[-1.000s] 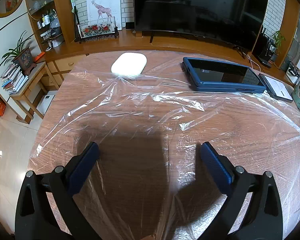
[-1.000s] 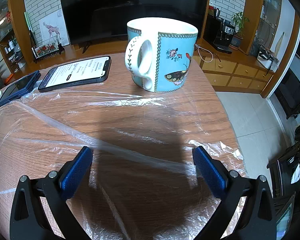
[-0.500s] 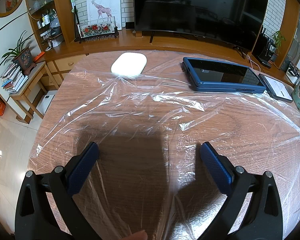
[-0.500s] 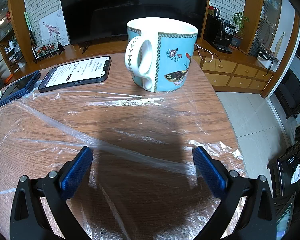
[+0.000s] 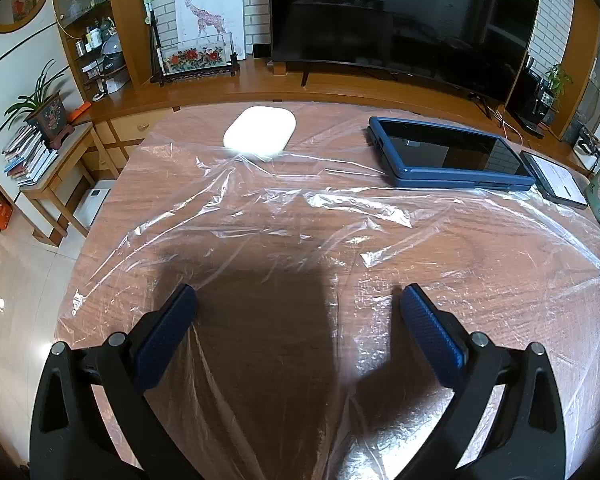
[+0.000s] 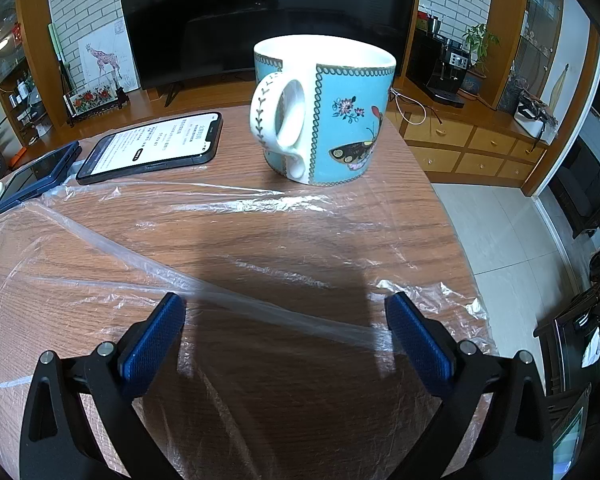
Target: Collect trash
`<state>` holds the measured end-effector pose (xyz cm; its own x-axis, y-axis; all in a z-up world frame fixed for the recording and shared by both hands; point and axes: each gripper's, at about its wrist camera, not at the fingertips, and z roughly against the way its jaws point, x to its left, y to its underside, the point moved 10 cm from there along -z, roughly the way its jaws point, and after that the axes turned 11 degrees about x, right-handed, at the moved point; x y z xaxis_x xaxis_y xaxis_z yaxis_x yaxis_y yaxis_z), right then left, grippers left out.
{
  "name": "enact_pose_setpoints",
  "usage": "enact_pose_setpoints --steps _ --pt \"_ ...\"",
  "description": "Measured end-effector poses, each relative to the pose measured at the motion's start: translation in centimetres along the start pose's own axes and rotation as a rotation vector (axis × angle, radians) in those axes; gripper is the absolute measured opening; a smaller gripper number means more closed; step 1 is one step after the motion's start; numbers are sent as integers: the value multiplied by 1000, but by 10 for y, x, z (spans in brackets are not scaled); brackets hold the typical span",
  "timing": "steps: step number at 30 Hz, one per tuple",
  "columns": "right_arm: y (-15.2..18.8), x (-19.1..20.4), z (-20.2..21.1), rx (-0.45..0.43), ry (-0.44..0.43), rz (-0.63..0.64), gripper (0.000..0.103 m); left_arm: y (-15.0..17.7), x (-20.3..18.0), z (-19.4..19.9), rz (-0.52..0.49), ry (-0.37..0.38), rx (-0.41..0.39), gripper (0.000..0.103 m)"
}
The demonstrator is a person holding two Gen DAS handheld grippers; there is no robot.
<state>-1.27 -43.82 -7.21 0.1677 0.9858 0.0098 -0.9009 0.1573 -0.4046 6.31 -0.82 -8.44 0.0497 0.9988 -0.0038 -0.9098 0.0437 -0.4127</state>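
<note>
- Left gripper (image 5: 298,296): blue-padded fingers spread wide apart, gripping nothing, with the crinkled clear plastic sheet (image 5: 300,216) lying between and ahead of them on the wooden tabletop (image 5: 112,216).
- Right gripper (image 6: 286,306): fingers also apart; a twisted fold of the sheet (image 6: 228,292) runs between them.
- Ahead of the right fingers stands a turquoise butterfly mug (image 6: 328,114).

2 low wrist views across 1 table (image 5: 228,240), sharing phone (image 6: 152,146).

The left gripper (image 5: 299,300) and right gripper (image 6: 285,308) each had 2 black arms, silver screws and blue textured pads (image 6: 152,346).
</note>
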Motion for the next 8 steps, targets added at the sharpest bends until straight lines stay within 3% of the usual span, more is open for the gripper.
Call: enact_pose_setpoints --steps 8 --pt "0 0 0 0 0 0 99 0 0 0 -1 0 0 102"
